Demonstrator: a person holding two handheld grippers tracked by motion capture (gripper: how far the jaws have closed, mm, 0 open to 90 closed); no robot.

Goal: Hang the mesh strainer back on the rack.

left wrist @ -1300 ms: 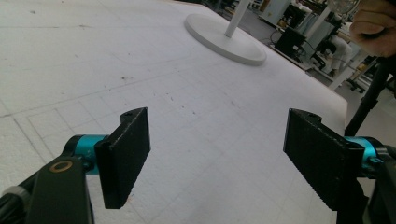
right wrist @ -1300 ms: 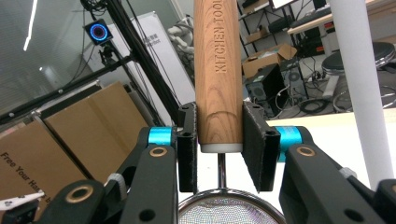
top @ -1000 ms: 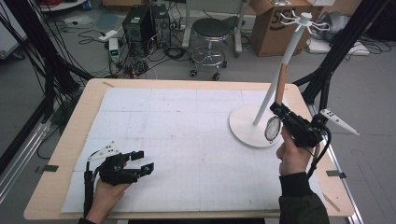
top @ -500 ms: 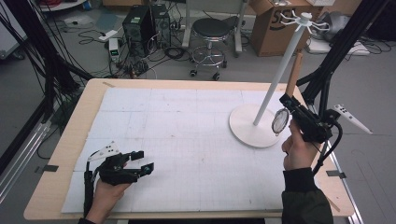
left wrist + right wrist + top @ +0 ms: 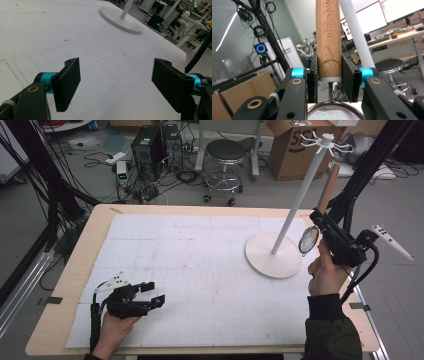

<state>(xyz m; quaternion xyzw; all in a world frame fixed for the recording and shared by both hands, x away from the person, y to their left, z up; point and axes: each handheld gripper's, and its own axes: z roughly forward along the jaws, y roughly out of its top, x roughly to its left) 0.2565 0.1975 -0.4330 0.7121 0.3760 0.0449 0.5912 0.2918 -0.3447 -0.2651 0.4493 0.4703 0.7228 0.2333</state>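
Beside the white pole stand with its round base [image 5: 272,255], the right gripper [image 5: 329,75] pinches in its jaws the wooden handle of a small round mesh strainer [image 5: 308,240], its rim cut off in the right gripper view, while the left gripper [image 5: 152,296] rests spread-jawed on the surface [image 5: 200,260], well apart.

White stand [image 5: 290,215] beside strainer [image 5: 308,240]

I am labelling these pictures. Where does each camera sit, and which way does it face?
High view: above the person's side, facing down on the table; both forearms show.
Left gripper view: on the left gripper, facing across the table; open jaws.
Right gripper view: on the right gripper, facing upward; jaws clamp the strainer.
Shared: the white stand.
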